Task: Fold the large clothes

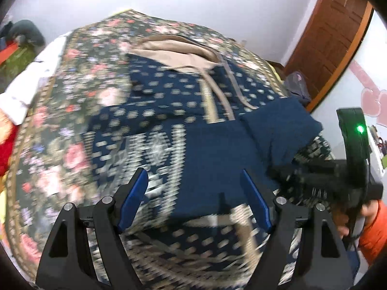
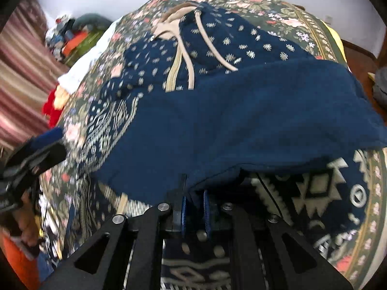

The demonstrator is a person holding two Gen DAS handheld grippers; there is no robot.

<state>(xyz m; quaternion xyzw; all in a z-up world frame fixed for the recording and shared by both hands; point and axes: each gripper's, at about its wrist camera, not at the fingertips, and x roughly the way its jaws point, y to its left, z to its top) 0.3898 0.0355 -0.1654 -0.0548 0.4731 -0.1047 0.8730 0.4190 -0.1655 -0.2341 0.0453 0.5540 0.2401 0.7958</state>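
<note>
A navy patterned hoodie [image 1: 169, 89] with a beige hood and drawstrings lies on the floral bedspread [image 1: 72, 125]. Part of it is turned over, showing its plain navy inside [image 1: 217, 149]. My left gripper [image 1: 196, 200] is open above the hoodie's lower part, holding nothing. My right gripper [image 2: 194, 205] is shut on the edge of the turned-over navy flap [image 2: 241, 125] and holds it lifted over the hoodie [image 2: 217, 38]. The right gripper also shows in the left wrist view [image 1: 314, 176] at the right; the left gripper shows in the right wrist view [image 2: 36, 154] at the left.
The bedspread [image 2: 278, 7] covers the bed. White, red and yellow clothes [image 1: 14, 111] lie along the bed's left side. A brown wooden door [image 1: 333, 38] and a bag [image 1: 297, 84] stand at the right. A striped curtain [image 2: 21, 72] hangs at the left.
</note>
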